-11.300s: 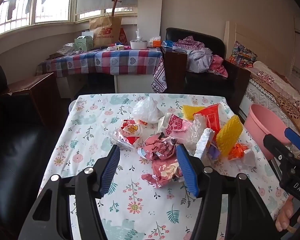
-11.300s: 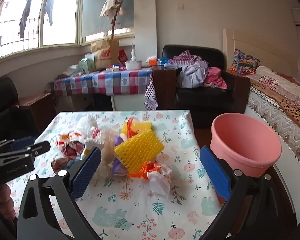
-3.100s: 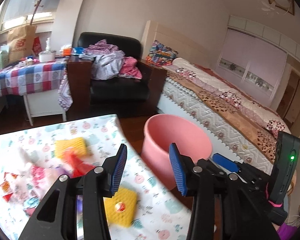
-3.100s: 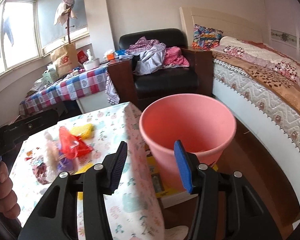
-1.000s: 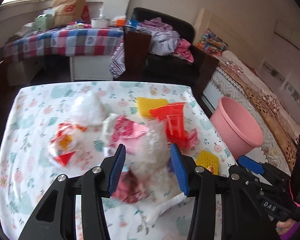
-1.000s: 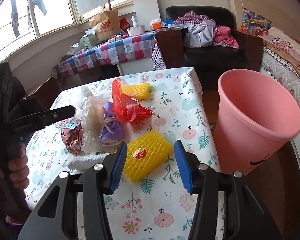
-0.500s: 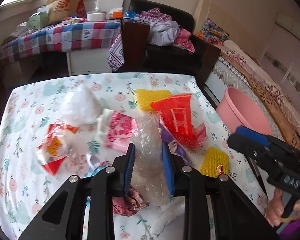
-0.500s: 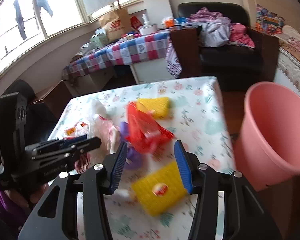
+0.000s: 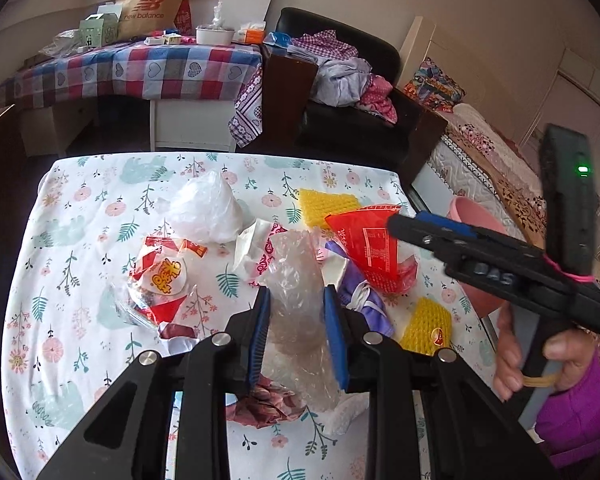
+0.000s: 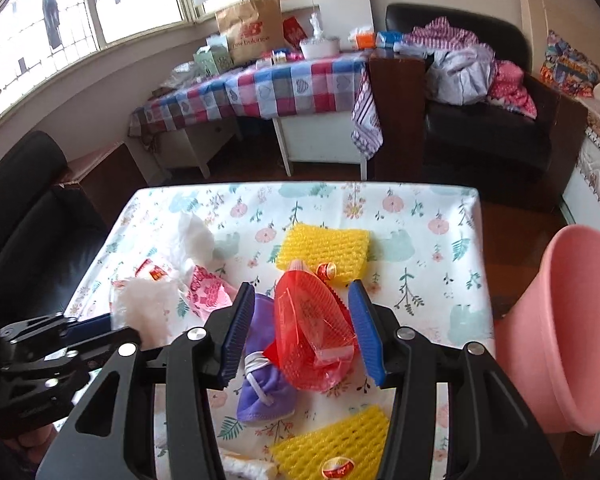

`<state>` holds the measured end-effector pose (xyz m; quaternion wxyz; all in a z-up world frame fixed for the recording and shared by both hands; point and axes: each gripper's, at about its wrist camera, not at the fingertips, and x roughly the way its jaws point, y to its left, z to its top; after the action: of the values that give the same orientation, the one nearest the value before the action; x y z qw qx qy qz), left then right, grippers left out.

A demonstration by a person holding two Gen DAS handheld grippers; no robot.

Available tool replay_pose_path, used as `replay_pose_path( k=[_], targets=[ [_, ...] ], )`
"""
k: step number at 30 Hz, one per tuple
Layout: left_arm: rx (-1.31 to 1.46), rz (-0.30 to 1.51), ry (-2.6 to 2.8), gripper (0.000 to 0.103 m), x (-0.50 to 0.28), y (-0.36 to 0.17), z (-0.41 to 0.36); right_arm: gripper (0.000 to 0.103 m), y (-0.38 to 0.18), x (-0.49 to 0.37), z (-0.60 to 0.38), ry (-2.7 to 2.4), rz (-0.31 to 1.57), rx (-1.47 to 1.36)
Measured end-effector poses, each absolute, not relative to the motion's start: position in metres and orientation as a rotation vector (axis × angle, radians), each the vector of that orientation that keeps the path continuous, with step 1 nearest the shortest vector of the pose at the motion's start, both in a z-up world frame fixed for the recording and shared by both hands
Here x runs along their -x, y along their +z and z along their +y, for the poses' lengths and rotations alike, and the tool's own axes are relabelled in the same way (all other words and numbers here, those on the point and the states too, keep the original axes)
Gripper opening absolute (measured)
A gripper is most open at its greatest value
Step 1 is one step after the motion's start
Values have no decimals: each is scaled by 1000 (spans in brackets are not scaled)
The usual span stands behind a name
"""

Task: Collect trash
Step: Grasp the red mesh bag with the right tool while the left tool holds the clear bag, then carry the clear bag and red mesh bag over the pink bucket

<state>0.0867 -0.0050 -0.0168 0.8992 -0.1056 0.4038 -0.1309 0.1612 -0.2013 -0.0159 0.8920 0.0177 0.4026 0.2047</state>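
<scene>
Trash lies heaped on the floral table (image 9: 80, 208). My left gripper (image 9: 297, 336) is shut on a clear bubble wrap (image 9: 292, 280), both blue pads pressed into its sides. From the right wrist view this gripper (image 10: 114, 330) shows at the left edge, held by a hand. My right gripper (image 10: 300, 330) stands open over a red mesh bag (image 10: 312, 320) and a purple cloth pouch (image 10: 260, 364), its pads on either side and not pressing. In the left wrist view the right gripper (image 9: 408, 220) hovers above the red mesh bag (image 9: 370, 248).
A pink bucket (image 10: 572, 340) stands off the table's right edge. Two yellow foam nets (image 10: 324, 252) (image 10: 332, 448), a white plastic bag (image 9: 206, 212), a red-and-white snack wrapper (image 9: 160, 276) and pink paper lie on the table. A black armchair and a checked side table stand beyond.
The left jaws have closed onto the bubble wrap. The right gripper has swung left from the near yellow net to above the red mesh bag, its jaws unchanged.
</scene>
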Motion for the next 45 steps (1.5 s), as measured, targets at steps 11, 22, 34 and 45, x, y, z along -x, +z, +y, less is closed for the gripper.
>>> replay_pose_path(
  k=[11,22,34,45],
  targets=[
    [219,825,-260,26,-84,-12,-1,18,-34,-158,-193,429,861,19],
    [217,777,-260,26,-80,7,-8,13,-5,-128,-206,488,783,-55],
    [207,672,-317,26,-89,44,-39,12,40,-101,-258,444,629,-183],
    [171,631,-445,26,-114,69,-106,13,44,-93,-323,278,563,-246]
  ],
)
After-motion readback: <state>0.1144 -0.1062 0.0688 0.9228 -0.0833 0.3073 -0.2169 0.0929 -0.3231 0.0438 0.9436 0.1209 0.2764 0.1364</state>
